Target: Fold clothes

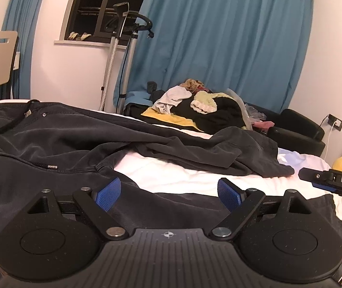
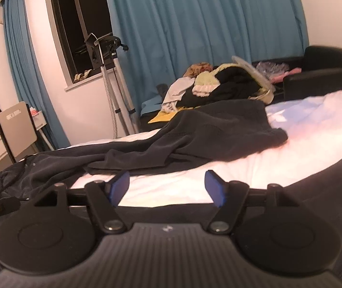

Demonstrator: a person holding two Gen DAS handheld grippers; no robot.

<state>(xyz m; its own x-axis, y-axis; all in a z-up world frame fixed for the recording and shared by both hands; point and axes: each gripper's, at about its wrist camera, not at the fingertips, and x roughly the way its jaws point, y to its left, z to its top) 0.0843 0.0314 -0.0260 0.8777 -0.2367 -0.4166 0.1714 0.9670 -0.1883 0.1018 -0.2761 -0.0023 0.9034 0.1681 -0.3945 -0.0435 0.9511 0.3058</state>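
Left wrist view: left gripper (image 1: pixel 168 194) spread wide, empty, low over dark trousers (image 1: pixel 75 134) lying rumpled across white bed sheet (image 1: pixel 183 175); drawstring waistband at left. Right gripper (image 2: pixel 167 187) likewise spread, holding nothing, above sheet between trouser legs. Clothes pile (image 2: pixel 219 81) on black sofa (image 2: pixel 322 72) behind.

Ahead of the fingers stretches a white bed (image 1: pixel 183 177). Beyond it hang teal curtains (image 1: pixel 219 36), with a dark window (image 1: pixel 99 7) and a garment steamer (image 1: pixel 120 24) to the left, and a black armchair (image 2: pixel 322 72) far right.
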